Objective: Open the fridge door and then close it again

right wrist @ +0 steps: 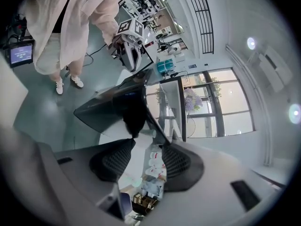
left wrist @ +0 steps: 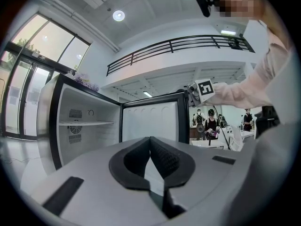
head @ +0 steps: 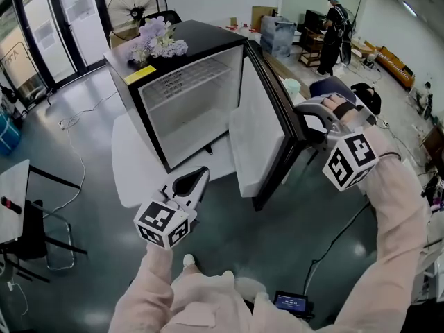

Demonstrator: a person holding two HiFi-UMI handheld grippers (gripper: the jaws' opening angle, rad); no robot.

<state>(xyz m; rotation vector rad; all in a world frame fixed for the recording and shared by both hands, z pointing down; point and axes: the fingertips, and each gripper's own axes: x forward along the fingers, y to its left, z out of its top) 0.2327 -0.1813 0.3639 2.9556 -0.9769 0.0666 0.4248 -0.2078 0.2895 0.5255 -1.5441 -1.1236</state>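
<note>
Room: an open hall with a grey polished floor (head: pixel 90 116), glass doors (head: pixel 52 26) on the left wall and a railed gallery (left wrist: pixel 178 44) above. A fan (head: pixel 137 5) stands behind the fridge. A cable (head: pixel 76 123) trails over the floor, a small screen (head: pixel 291 302) lies by the person's feet, and another person (head: pixel 334 33) stands at the far benches.

Surface: a low white tabletop (head: pixel 132 165) carries the fridge.

Fridge (head: pixel 208 37): black with a white interior, one shelf (left wrist: pixel 87 123) and nothing stored. Flowers (head: pixel 158 39) lie on its top, and a yellow label (head: pixel 140 74) is on the front rim.

Door (head: pixel 257 137): swung wide open to the right, inner lining showing.

Right hand-held gripper (head: pixel 305 127): clamped on the door's free edge near the top corner, its jaws held wide by the door's thickness.

Left hand-held gripper (head: pixel 201 175): jaws together with nothing between them. It is level and points at the open cabinet, apart from it.
</note>
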